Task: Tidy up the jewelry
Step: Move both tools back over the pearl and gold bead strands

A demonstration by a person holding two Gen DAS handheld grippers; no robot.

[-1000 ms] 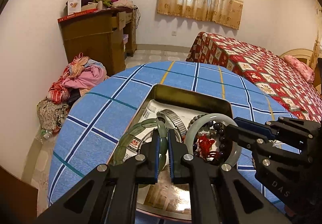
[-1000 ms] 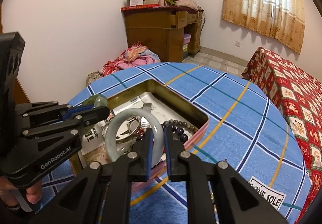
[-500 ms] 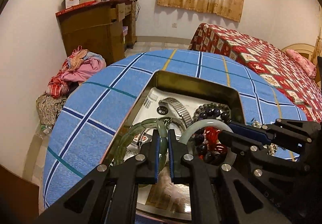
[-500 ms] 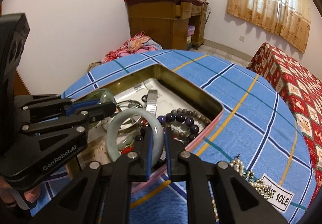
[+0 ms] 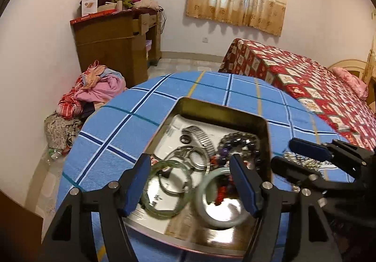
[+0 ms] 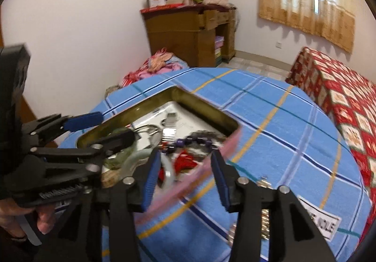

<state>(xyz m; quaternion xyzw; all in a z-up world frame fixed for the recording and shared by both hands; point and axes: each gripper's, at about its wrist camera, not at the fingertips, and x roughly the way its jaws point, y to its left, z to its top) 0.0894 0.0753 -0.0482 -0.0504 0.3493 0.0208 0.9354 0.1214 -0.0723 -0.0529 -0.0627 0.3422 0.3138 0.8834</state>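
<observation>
**Both bangles released into tin**

Since the earlier frames, we see both sets of jaws have just been opening. Green bangle (image 5: 164,189) and pale jade bangle (image 5: 221,200) lie flat in the tin (image 5: 221,109), side by side. Left gripper (image 5: 190,182) spread, empty; right gripper (image 6: 185,177) spread, empty. Beaded bracelet (image 5: 237,142) behind. Right view blurred; tin's near rim cut off.
</observation>
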